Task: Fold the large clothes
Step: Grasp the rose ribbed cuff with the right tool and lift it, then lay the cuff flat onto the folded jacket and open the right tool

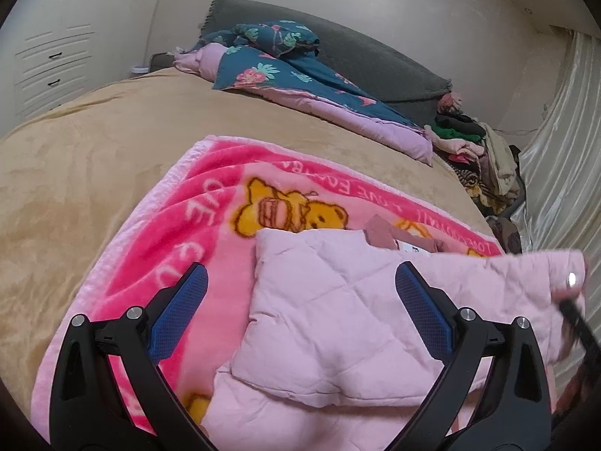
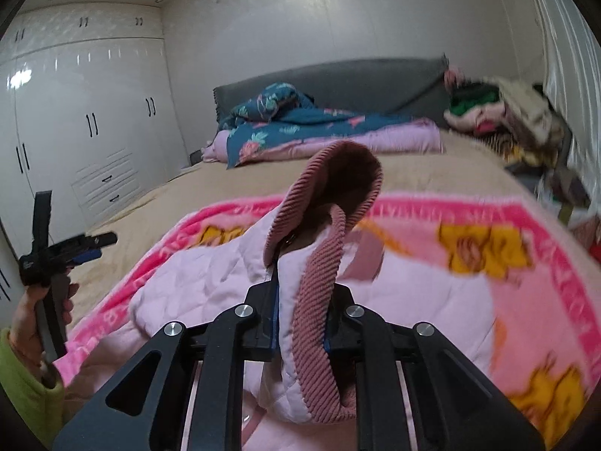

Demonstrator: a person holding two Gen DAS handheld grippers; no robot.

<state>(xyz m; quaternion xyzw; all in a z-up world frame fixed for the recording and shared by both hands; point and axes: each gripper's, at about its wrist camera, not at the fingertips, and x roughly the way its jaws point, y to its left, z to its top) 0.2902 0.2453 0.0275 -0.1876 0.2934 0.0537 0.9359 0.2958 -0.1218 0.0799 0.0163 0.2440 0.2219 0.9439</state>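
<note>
Right claw (image 2: 300, 323) clamps jacket (image 2: 210, 293) | left claw (image 1: 300, 293) agape | duvet (image 1: 300, 79) behind

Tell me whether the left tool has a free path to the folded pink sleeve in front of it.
Probably yes. The left tool is open and the quilted pink jacket's folded sleeve lies uncovered between its fingers; the right tool grips the collar elsewhere.
</note>
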